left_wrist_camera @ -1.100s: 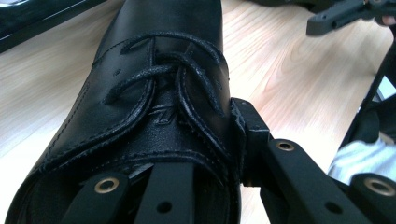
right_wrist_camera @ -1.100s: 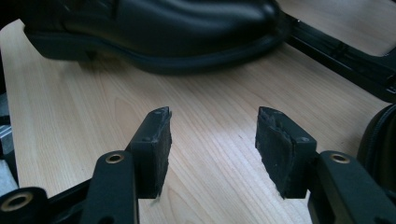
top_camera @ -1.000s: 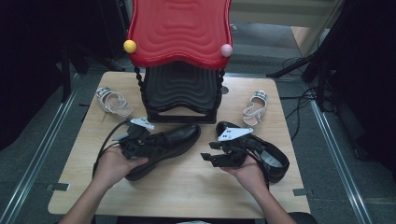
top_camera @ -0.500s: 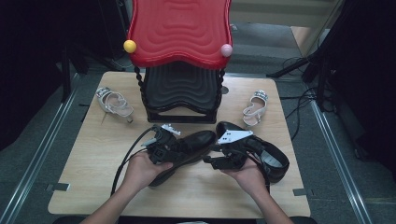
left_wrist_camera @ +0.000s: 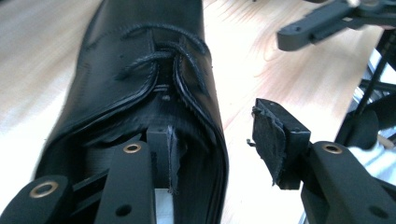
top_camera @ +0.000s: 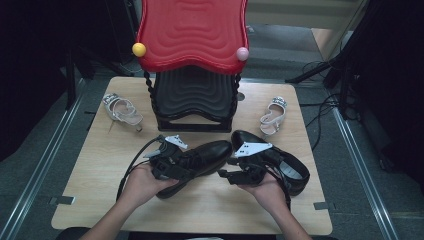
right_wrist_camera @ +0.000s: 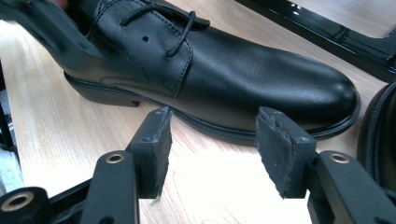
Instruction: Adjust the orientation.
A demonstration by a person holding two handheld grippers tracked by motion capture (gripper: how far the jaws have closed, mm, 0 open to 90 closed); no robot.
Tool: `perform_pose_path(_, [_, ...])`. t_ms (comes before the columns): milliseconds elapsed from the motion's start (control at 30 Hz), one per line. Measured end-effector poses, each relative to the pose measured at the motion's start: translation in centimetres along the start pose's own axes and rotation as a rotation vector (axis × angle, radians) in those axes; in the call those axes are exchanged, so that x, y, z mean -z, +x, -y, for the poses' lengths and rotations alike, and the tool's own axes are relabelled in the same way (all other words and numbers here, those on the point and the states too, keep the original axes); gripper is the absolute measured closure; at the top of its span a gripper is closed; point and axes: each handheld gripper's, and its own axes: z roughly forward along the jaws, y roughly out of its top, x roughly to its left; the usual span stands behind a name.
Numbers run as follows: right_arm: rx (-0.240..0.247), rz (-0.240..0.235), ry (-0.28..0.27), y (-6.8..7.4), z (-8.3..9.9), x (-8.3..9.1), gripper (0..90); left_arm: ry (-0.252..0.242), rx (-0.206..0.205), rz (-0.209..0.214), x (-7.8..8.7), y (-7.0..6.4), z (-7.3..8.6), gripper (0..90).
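Two black shoes held at the near edge

Left gripper [left_wrist_camera: 212,144] jaws apart around the left shoe's [top_camera: 200,157] collar; right gripper [right_wrist_camera: 212,149] apart; shoe rack [top_camera: 192,100] far behind.

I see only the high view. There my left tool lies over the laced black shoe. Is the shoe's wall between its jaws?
Observer: Yes. In the left gripper view the left tool is open. One jaw is inside the opening of the laced shoe, and the other is outside, apart from the wall.
Operator: And my right tool, does it hold anything?
Observer: No. The right gripper view shows the right tool open and empty, with its jaws pointing at the side of that shoe, above the table.
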Motion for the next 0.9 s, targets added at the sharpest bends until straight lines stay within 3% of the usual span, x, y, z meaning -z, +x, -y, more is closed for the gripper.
perform_pose_path(100, [-0.003,-0.002,-0.001,0.0,0.0,0.1,46.9,0.003,-0.011,-0.023,2.1,0.5,0.0,53.2])
perform_pose_path(200, [-0.001,-0.004,0.001,0.0,0.0,0.0,47.0,-0.003,-0.002,-0.014,2.7,0.9,0.3,52.9])
perform_pose_path(267, [0.009,-0.011,0.003,0.2,-0.1,-0.1,46.9,-0.024,0.002,-0.015,3.4,1.3,0.4,52.7])
perform_pose_path(333, [0.008,-0.013,0.008,0.4,-0.1,-0.3,46.9,-0.077,0.003,-0.035,4.7,2.1,0.7,54.0])
perform_pose_path(433, [0.010,-0.015,0.011,0.4,-0.1,-0.3,46.8,-0.101,0.011,-0.031,5.6,2.8,0.9,55.8])
perform_pose_path(500, [0.011,-0.017,0.013,0.5,-0.1,-0.5,46.8,-0.121,0.030,-0.045,6.4,3.9,1.4,64.3])
perform_pose_path(667, [0.012,-0.025,0.018,0.8,-0.1,-0.7,46.9,-0.124,0.046,-0.042,6.5,5.7,2.2,73.6])
perform_pose_path(733, [0.011,-0.027,0.018,0.9,-0.2,-0.9,46.9,-0.107,0.045,-0.053,6.0,6.4,2.6,76.3])
perform_pose_path(900, [0.018,-0.037,0.017,1.4,-0.3,-1.7,48.3,-0.079,0.079,-0.034,4.5,8.3,3.3,83.5])
